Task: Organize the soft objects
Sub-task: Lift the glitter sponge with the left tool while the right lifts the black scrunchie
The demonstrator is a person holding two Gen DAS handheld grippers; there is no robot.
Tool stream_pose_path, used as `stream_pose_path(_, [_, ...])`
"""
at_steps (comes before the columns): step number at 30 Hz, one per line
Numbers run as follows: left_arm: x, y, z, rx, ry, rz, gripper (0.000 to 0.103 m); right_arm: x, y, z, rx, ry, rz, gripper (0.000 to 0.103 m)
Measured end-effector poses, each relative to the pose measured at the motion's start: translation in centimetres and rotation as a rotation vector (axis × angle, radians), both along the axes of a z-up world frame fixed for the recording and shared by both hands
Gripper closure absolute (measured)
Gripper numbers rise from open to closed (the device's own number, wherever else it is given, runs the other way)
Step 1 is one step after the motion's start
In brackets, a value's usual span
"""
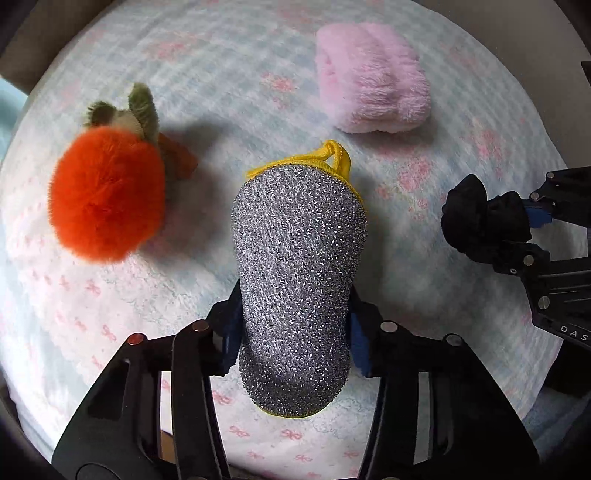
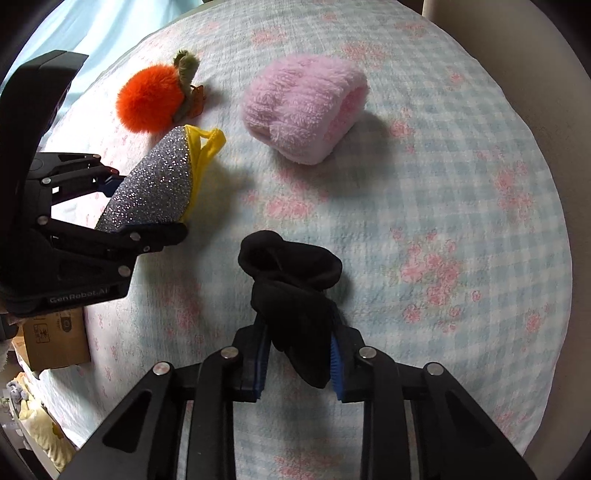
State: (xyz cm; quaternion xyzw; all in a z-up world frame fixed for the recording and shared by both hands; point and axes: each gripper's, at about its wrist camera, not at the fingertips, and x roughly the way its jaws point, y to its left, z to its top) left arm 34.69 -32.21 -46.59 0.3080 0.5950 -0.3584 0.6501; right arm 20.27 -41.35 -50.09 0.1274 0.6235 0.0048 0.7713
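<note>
My left gripper (image 1: 295, 332) is shut on a silver glitter scrub pad (image 1: 299, 266) with yellow trim and a loop, held above the bed; it also shows in the right wrist view (image 2: 155, 188). My right gripper (image 2: 299, 354) is shut on a black rolled sock (image 2: 291, 280), seen at the right edge of the left wrist view (image 1: 480, 221). An orange fluffy plush fruit (image 1: 107, 199) with green leaves lies to the left, also in the right wrist view (image 2: 151, 99). A pink fuzzy rolled cloth (image 1: 373, 77) lies farther back, also in the right wrist view (image 2: 303, 110).
Everything lies on a bed cover (image 2: 443, 221) of pale blue check with pink flowers. A cardboard box (image 2: 55, 339) and yellow soft items sit beyond the bed's left edge. A light blue fabric (image 2: 92, 26) lies at the far left.
</note>
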Motion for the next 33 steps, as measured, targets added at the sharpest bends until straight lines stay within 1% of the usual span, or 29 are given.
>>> stream_pose_path(2, [0.7,0.4,0.3,0.0,0.004,0.015,0.067,0.4,0.2,0.6,0.002,0.001,-0.011,0.082])
stream_pose_path(6, [1.6,1.7,1.4,-0.003,0.001,0.033,0.069,1.2,-0.2,1.5,0.004,-0.009,-0.023,0.085])
stream_pose_path(8, [0.3,1.9,2.0,-0.013,0.0,0.043,0.069,1.1,-0.4,2.0,0.004,-0.015,-0.026,0.085])
stream_pose_path(12, [-0.2,1.4,3.5,-0.024,-0.01,0.048,0.069,0.5,-0.9,3.5,-0.002,-0.022,-0.035,0.085])
stream_pose_path(15, [-1.0,1.1,5.2,-0.031,-0.021,0.051,0.069,0.1,-1.6,5.0,-0.006,-0.045,-0.039,0.085])
stream_pose_path(19, [-2.5,1.1,8.5,-0.056,-0.044,0.076,0.069,-1.0,-2.3,7.9,-0.014,-0.072,-0.035,0.087])
stream_pose_path(22, [-3.2,1.3,11.7,-0.086,-0.066,0.109,0.069,-2.0,-2.1,10.6,-0.017,-0.102,-0.041,0.088])
stream_pose_path(23, [-3.6,1.4,12.7,-0.097,-0.074,0.121,0.069,-2.9,-2.1,11.2,-0.021,-0.117,-0.04,0.088])
stream_pose_path(25, [-5.2,1.9,14.8,-0.114,-0.099,0.146,0.069,-3.7,-1.2,13.0,-0.035,-0.148,-0.035,0.088])
stream_pose_path(28, [-7.0,2.9,17.7,-0.141,-0.14,0.184,0.069,-5.5,-0.1,15.6,-0.05,-0.195,-0.016,0.088])
stream_pose_path(30, [-7.9,4.0,19.8,-0.16,-0.161,0.226,0.069,-6.5,0.9,17.3,-0.056,-0.224,0.003,0.088])
stream_pose_path(33, [-9.9,6.5,23.1,-0.195,-0.187,0.3,0.069,-6.7,2.5,19.9,-0.068,-0.26,0.036,0.088])
